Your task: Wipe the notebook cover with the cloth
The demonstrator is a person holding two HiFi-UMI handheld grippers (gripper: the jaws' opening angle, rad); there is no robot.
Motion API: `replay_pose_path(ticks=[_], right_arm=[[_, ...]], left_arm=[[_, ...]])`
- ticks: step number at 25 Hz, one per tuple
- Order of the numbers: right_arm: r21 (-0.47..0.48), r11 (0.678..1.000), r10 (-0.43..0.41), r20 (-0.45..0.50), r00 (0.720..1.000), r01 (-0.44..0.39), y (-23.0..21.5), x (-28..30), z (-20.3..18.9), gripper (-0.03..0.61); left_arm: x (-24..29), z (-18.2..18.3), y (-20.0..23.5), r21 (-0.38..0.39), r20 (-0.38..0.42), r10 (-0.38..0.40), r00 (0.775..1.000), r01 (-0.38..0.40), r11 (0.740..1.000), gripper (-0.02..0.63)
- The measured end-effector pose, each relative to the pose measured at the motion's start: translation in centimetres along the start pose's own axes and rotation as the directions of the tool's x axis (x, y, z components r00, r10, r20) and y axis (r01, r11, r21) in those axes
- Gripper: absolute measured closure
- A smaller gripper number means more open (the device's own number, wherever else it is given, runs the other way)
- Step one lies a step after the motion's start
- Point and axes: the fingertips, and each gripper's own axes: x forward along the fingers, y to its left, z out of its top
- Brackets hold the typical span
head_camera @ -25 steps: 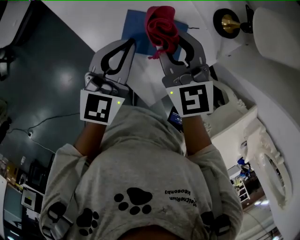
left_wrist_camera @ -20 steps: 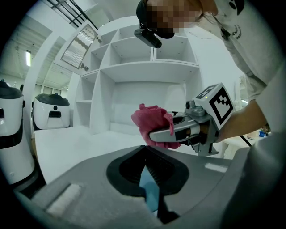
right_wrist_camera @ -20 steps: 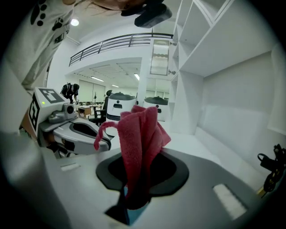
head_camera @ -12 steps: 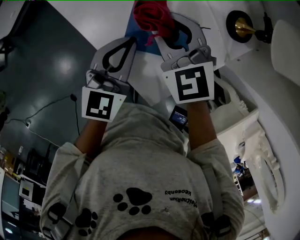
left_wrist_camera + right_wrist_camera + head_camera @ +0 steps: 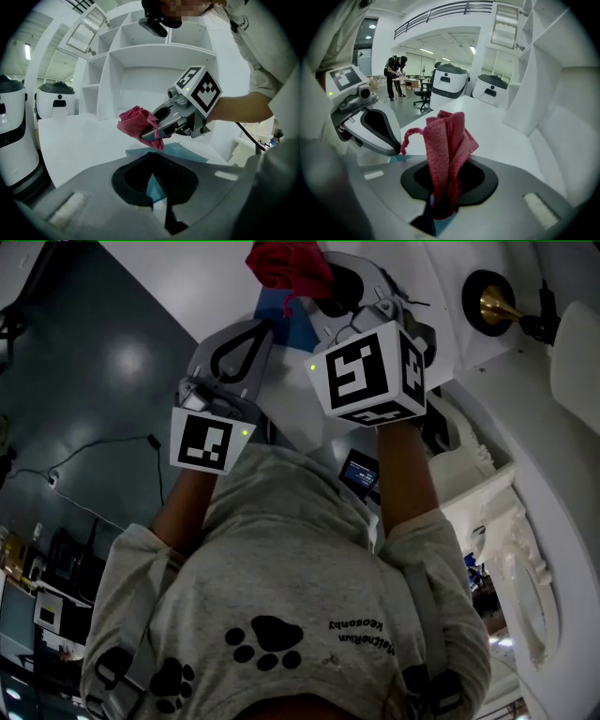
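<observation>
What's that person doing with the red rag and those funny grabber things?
A person holds a gripper in each hand over a white table. The right gripper is clamped on a bunched-up red cloth and holds it right over a blue notebook lying flat on the table. Whether the cloth touches the cover can't be told. The left gripper has its jaws together, with its tip at the notebook's near edge.

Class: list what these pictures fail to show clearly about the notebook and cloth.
In the head view, the notebook is mostly hidden under the cloth and right tongs.
In the right gripper view, only blue slivers of it show past the tongs.
Whether cloth touches notebook: left gripper view's angle is too shallow.
</observation>
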Motion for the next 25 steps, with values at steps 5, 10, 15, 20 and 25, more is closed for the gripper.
replay_pose_path(ticks=[5, 10, 15, 20, 25], right_arm=[[-0.097, 0.995, 0.013, -0.091, 0.996, -0.022, 0.2, 1.5, 0.1, 0.492], [-0.164, 0.984, 0.032, -0.217, 0.976, -0.069, 0.6, 3.5, -0.7, 0.492], [-0.158, 0.981, 0.06, -0.298, 0.953, -0.111, 1.1, 4.8, -2.3, 0.494], [-0.154, 0.98, 0.069, -0.331, 0.941, -0.126, 1.4, 5.1, -1.9, 0.495], [-0.136, 0.981, 0.082, -0.349, 0.933, -0.137, 1.0, 4.7, -2.5, 0.497]], left_arm=[[0.2, -1.4, -0.1, -0.02, -0.058, -0.011, 0.998, 0.01, 1.0, 0.617], [0.4, -2.9, -0.3, -0.05, -0.126, -0.029, 0.992, 0.023, 0.998, 0.617], [0.9, -3.8, -0.7, -0.032, -0.17, -0.061, 0.984, 0.056, 0.998, 0.617], [0.9, -4.8, -0.8, -0.027, -0.251, -0.076, 0.965, 0.072, 0.997, 0.617], [1.3, -5.5, -1.0, -0.002, -0.325, -0.08, 0.942, 0.084, 0.996, 0.617]])
